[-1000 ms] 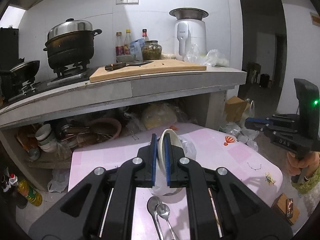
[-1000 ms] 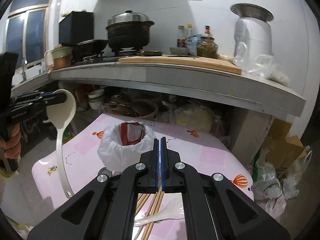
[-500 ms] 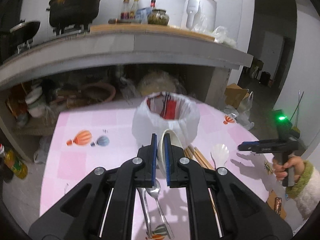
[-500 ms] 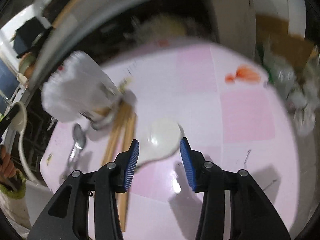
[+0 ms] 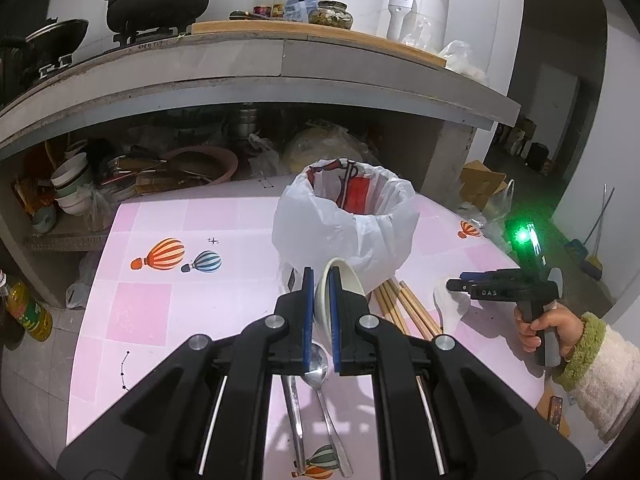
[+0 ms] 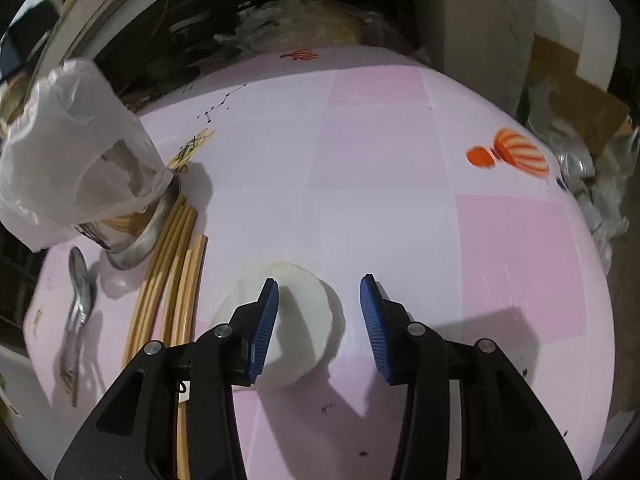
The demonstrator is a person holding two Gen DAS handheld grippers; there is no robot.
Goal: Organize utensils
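Note:
My left gripper (image 5: 318, 280) is shut on the bowl of a white ladle (image 5: 340, 284), held just in front of the bag-lined utensil holder (image 5: 348, 220). On the pink table, wooden chopsticks (image 5: 404, 308) and two metal spoons (image 5: 316, 364) lie near the holder. My right gripper (image 6: 319, 280) points down over a white spoon (image 6: 296, 312) lying flat. Its jaws are closing, apart from the spoon; the left finger (image 6: 264, 312) hovers over the spoon's bowl. In the left wrist view the right gripper (image 5: 452, 285) is at the right, over that white spoon (image 5: 452, 308).
The holder (image 6: 72, 152) stands by the chopsticks (image 6: 176, 264) and a metal spoon (image 6: 78, 280). Behind the table runs a concrete counter (image 5: 280, 80) with a pot, a cutting board and bottles. Bowls are stacked beneath it. Cardboard boxes (image 6: 580, 92) stand past the table's right edge.
Both grippers came down toward the table. The right one went from shut to open and tipped down over the white spoon. The left one kept its hold on the ladle.

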